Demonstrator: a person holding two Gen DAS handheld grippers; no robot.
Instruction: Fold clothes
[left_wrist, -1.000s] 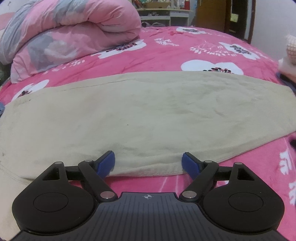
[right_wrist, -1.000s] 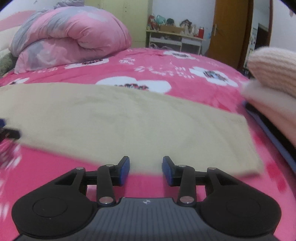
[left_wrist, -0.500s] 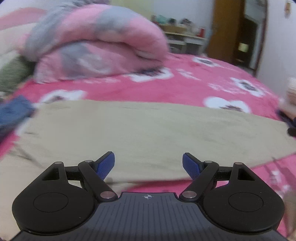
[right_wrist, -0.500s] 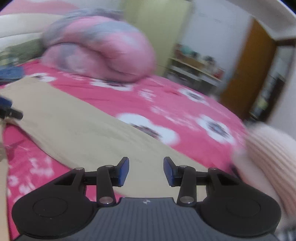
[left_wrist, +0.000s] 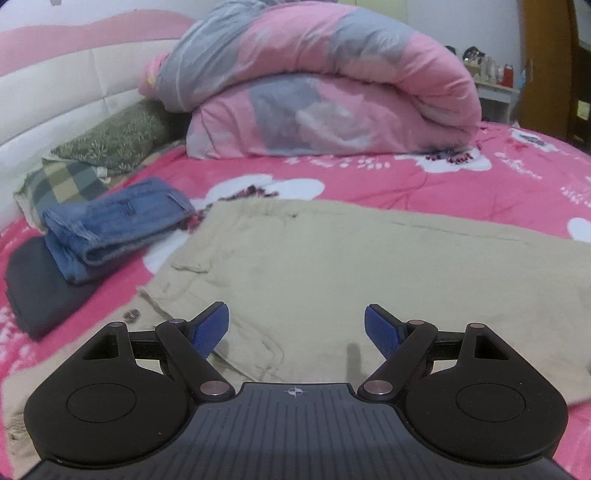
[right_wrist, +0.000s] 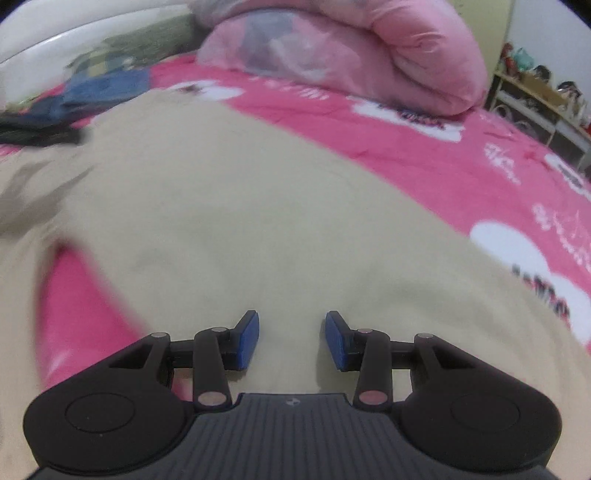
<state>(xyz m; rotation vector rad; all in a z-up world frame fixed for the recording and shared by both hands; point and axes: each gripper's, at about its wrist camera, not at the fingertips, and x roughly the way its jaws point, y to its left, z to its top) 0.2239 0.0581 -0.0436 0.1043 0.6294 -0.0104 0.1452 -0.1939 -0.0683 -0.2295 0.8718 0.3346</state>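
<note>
A bed (left_wrist: 424, 184) with a bright pink flowered cover fills both views, backed by a white padded headboard (left_wrist: 55, 96). A rolled pink and grey quilt (left_wrist: 332, 92) lies near the head of the bed. Spread flat across the cover is a pair of beige trousers (left_wrist: 369, 266), its waist end with a pocket and a metal button toward the left in the left wrist view. Just beside that waist end sits a stack of folded clothes: folded blue jeans (left_wrist: 110, 225) on top of a dark garment (left_wrist: 37, 291), with a green patterned pillow (left_wrist: 110, 136) behind.

The left gripper (left_wrist: 296, 328) hovers over the waist area of the trousers, its blue fingers (left_wrist: 208, 328) spread wide with nothing between them. The right gripper (right_wrist: 291, 339) hangs over the middle of the beige cloth, its fingers (right_wrist: 248, 339) partly apart and holding nothing; this view is blurred at the left.
</note>
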